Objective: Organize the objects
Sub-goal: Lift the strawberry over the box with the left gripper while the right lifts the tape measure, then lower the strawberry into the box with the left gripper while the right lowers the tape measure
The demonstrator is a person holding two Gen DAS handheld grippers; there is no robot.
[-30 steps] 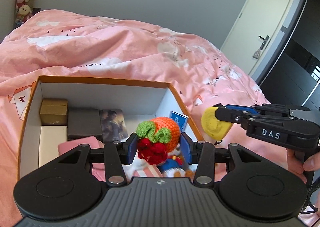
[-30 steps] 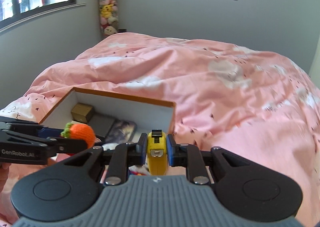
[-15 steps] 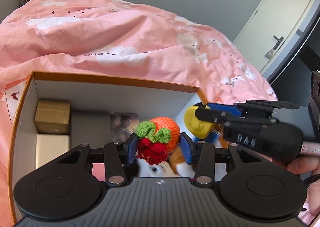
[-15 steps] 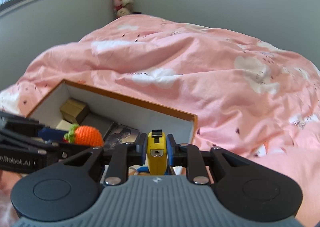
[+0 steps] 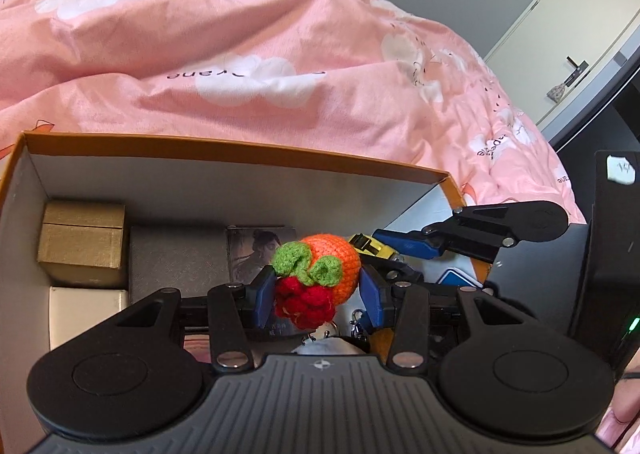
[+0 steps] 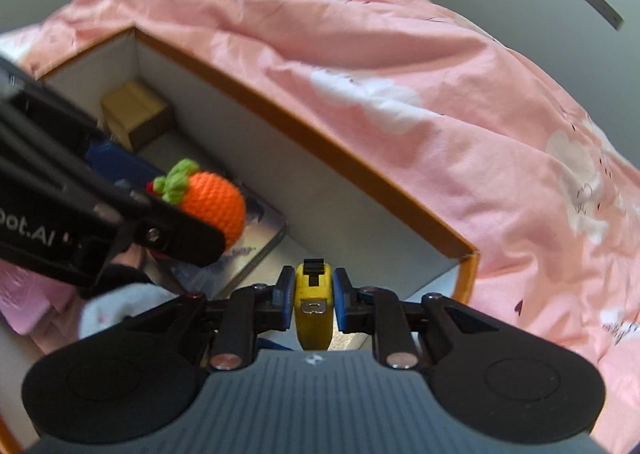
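An orange-rimmed cardboard box [image 5: 240, 158] lies on the pink bed, white inside. My left gripper [image 5: 316, 292] is shut on a crocheted orange fruit [image 5: 320, 274] with green leaves and red berries, held above the middle of the box. My right gripper [image 6: 313, 304] is shut on a yellow tape measure [image 6: 313, 304], low inside the box near its right corner. In the left wrist view the right gripper [image 5: 404, 248] reaches in from the right with the tape measure [image 5: 374, 245] just behind the fruit. From the right wrist camera the fruit [image 6: 212, 206] shows in the left gripper's fingers [image 6: 176, 230].
Inside the box lie a gold box [image 5: 82, 244], a dark grey case [image 5: 178, 262], a cream box [image 5: 86, 314], a picture card [image 5: 260, 250], a blue sign [image 5: 458, 278] and a pink item [image 6: 24, 294]. The pink duvet [image 5: 240, 54] surrounds the box; a door [image 5: 580, 22] is at right.
Both grippers have sunk toward and into the box with their loads. The right gripper has rolled and moved left, bringing the tape measure down by the right corner.
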